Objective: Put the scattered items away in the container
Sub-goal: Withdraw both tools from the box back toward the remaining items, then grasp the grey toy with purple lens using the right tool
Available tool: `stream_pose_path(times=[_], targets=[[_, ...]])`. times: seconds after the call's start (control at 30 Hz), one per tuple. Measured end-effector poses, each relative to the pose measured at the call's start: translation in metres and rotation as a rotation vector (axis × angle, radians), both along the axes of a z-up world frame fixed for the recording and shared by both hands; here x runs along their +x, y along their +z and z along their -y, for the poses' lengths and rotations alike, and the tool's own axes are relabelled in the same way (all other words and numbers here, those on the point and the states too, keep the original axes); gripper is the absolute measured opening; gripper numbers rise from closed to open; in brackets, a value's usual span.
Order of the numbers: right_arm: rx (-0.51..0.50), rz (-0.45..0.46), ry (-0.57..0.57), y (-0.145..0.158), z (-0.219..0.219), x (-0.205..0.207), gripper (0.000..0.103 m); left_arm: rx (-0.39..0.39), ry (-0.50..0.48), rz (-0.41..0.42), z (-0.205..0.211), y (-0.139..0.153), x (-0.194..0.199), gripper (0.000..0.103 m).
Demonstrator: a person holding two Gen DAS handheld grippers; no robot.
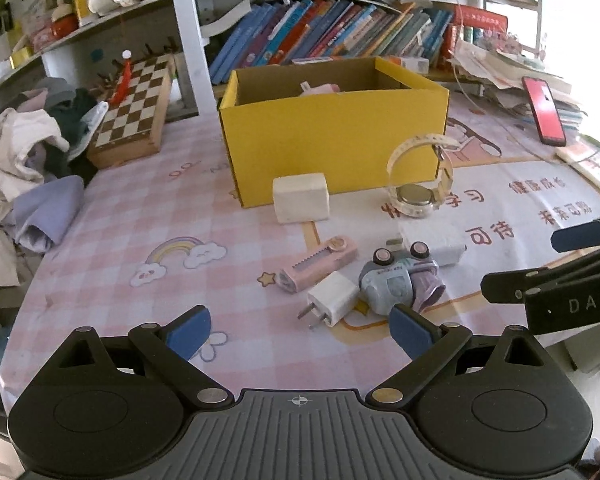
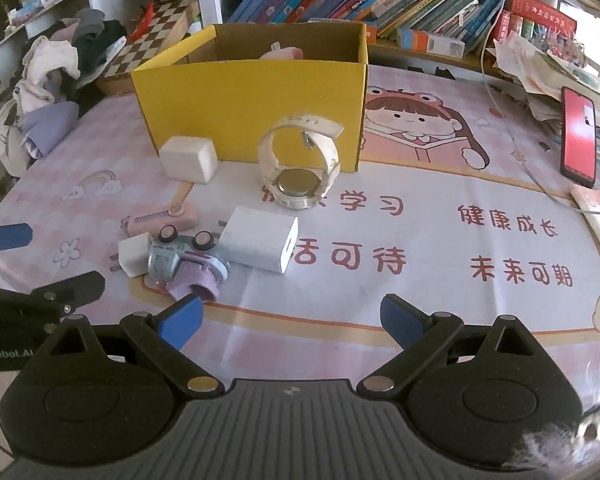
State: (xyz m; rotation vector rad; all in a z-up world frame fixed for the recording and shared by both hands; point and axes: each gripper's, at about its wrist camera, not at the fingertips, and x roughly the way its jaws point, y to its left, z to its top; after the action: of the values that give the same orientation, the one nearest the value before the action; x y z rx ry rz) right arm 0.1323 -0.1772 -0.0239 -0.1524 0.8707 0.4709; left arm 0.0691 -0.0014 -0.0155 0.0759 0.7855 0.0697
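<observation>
toy car: light, rigid plastic, lying overturned on tabletop; take across body. yellow box near. left claw, right claw: jaws apart, empty.

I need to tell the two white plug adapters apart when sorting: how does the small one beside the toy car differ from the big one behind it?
The small white charger is a compact cube, while the large white adapter is a longer, flatter block. The small charger's two metal prongs show, pointing away from the toy car; the large adapter shows a slot-shaped port on its end face instead. Both are plain white, lie on the tablecloth against the car, and are outside the yellow box.
</observation>
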Motion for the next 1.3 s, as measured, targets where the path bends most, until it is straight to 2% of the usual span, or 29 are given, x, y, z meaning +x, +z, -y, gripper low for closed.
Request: stream_pose_path(times=[0.2,0.27,0.53,0.8,0.87,1.07,1.3], targets=[[0.004,-0.017,0.005,-0.002,-0.003,0.001,0.095,0.007,-0.017,-0.018,0.002,-0.003,0.002,0.098],[0.001,-0.014,0.015,-0.002,-0.005,0.0,0.091,0.01,-0.026,-0.023,0.003,-0.004,0.001,0.098],[0.001,-0.022,0.026,-0.004,-0.009,0.002,0.083,0.005,-0.041,-0.022,0.002,-0.006,0.003,0.097],[0.005,-0.028,0.035,-0.005,-0.013,0.008,0.078,0.015,-0.088,-0.011,0.008,-0.007,0.007,0.097],[0.009,-0.03,0.033,-0.005,-0.013,0.01,0.074,0.018,-0.099,-0.009,0.008,-0.008,0.008,0.09],[0.045,-0.047,0.029,-0.003,-0.013,0.017,0.07,0.029,-0.145,-0.015,0.013,-0.012,0.014,0.084],[0.1,-0.064,0.105,-0.001,-0.024,0.02,0.066,0.066,-0.162,-0.034,0.012,-0.017,0.021,0.071]])
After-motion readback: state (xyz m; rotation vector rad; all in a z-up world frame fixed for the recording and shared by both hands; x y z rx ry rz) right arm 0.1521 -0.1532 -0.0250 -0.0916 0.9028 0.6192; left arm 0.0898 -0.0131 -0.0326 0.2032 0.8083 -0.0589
